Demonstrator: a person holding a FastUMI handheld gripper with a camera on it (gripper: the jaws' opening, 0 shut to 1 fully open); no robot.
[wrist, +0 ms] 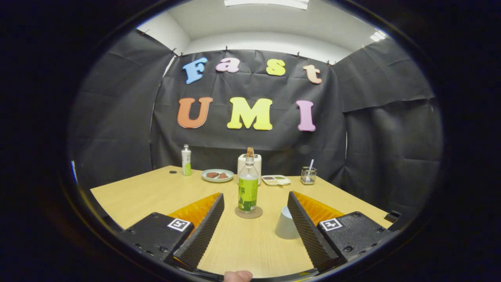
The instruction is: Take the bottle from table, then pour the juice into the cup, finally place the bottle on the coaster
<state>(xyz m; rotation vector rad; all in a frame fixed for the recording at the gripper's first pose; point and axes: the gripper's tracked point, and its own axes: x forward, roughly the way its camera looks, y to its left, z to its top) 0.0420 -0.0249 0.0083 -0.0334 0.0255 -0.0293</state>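
Bottle [248, 184] stands upright on the coaster [248, 212] on the tabletop [156, 192], just ahead of the wide-open, empty hand-held gripper [254, 231], cup [287, 227] by one finger; likely light, smooth plastic, best gripped around its labelled middle.

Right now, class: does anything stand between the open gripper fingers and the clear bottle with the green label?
Nothing visible does. The gripper is open, with bare wooden table leading to the green-labelled bottle, standing on its round coaster.
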